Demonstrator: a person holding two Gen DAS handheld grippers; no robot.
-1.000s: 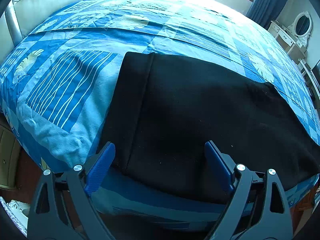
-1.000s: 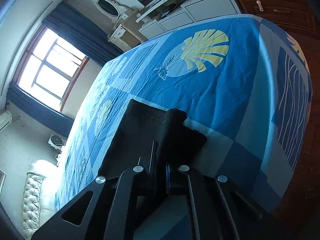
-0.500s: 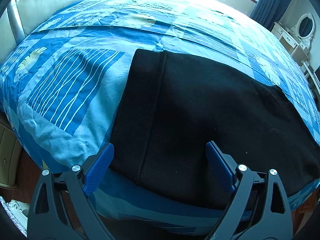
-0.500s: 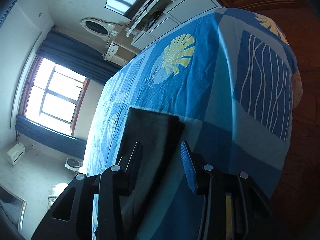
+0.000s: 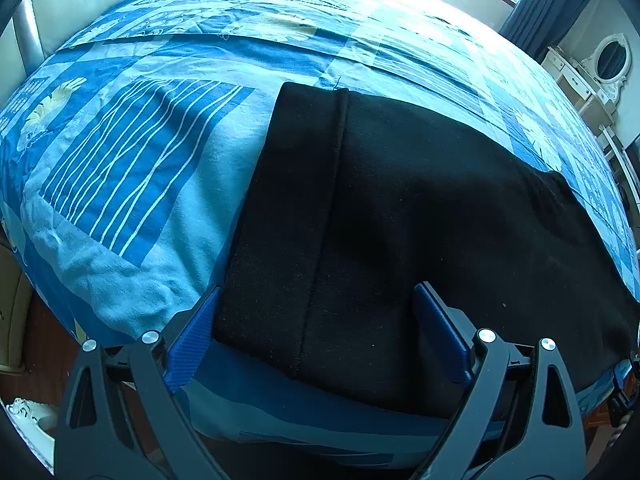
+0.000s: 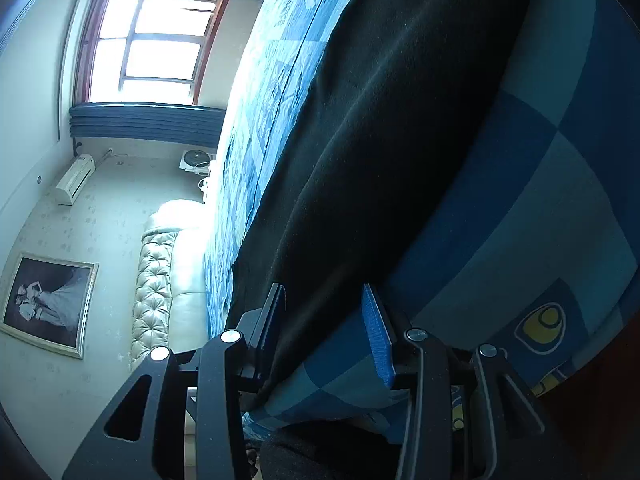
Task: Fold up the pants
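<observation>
Nearest: my left gripper (image 5: pixel 316 328), jaws parted and gripping nothing, poised over the near hemmed end of the black pants (image 5: pixel 400 220), its blue pads (image 5: pixel 192 340) straddling the stitched band; my right gripper (image 6: pixel 324 328), likewise parted and empty, with the pants' near edge and the bed's rim between its jaws. Middle: the pants lie flat along the near side of the blue patterned bedspread (image 5: pixel 140 152); I judge them soft, thick, limp and not slippery, best pinched at the hem corners or along an edge through both layers. Far: padded headboard (image 6: pixel 160 276), window (image 6: pixel 156 44).
</observation>
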